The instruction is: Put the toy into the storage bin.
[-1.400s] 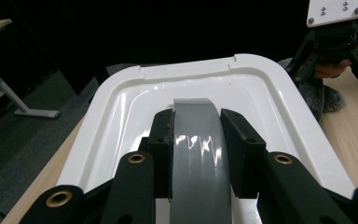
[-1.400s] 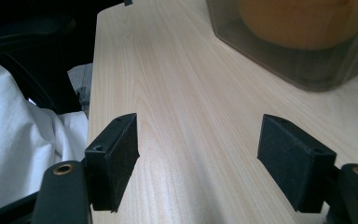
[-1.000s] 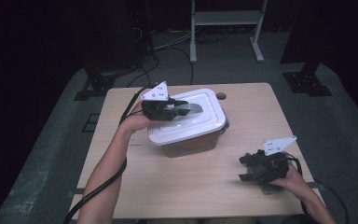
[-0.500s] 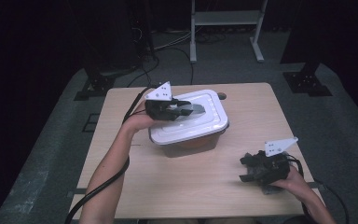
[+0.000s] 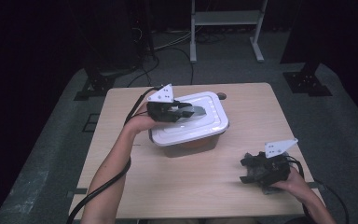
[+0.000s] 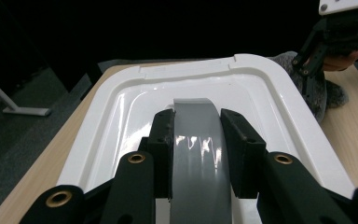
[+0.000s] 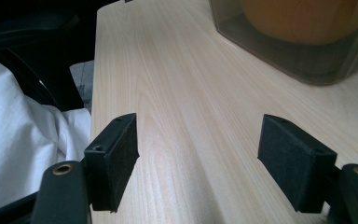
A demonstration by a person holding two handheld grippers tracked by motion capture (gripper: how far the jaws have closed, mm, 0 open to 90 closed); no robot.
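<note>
A white lid (image 5: 209,128) with a grey handle (image 5: 198,111) sits on a translucent brownish container (image 5: 200,145) at the middle of the wooden table (image 5: 261,116). My left gripper (image 5: 186,111) reaches over the lid from the left. In the left gripper view its jaws are shut on the grey handle (image 6: 196,140), with the lid's rim (image 6: 279,93) around it. My right gripper (image 5: 249,170) rests low near the table's front right corner, open, with bare wood between its pads (image 7: 200,158). The container (image 7: 279,51) holds something orange (image 7: 298,18).
A grey fuzzy thing (image 6: 319,91) lies by the far right gripper (image 6: 340,37) in the left gripper view. A small dark item (image 5: 221,96) sits behind the container. White cloth (image 7: 18,140) hangs past the table's near edge. A metal stand (image 5: 223,28) is on the floor behind.
The left gripper has edged slightly to the right over the lid, still gripping the handle. The right hand and gripper have stayed in place.
</note>
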